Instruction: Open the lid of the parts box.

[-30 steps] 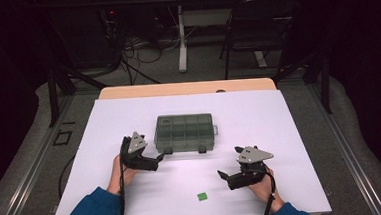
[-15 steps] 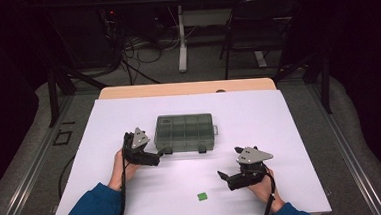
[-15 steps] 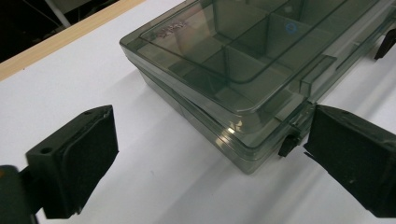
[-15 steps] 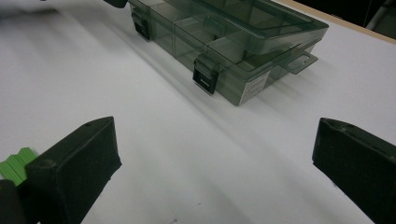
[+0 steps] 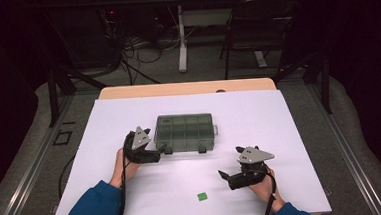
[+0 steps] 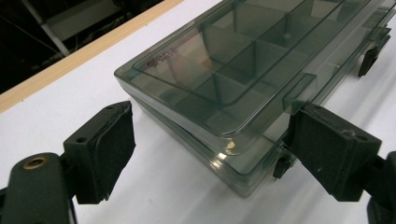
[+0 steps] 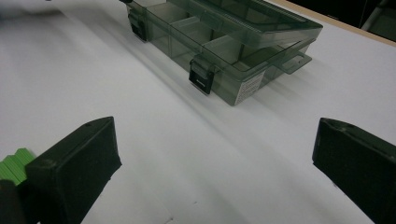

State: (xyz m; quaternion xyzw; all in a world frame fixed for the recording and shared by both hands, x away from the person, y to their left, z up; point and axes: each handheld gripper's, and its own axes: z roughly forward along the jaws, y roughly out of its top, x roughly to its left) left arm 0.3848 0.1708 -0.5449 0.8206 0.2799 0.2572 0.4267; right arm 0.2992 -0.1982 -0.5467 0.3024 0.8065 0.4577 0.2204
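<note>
High view puts the smoky compartment box [image 5: 184,133] mid-desk [image 5: 280,127], with the left gripper [image 5: 157,153] at its near left corner, jaws spread but just closing around that corner, one pad by a latch, probably to steady or unlatch it. Well off the box's near right, the right gripper [image 5: 226,179] waits with jaws wide and empty beside a green block [image 5: 201,196]; whether the compartments hold anything is hard to tell through the tinted lid.
</note>
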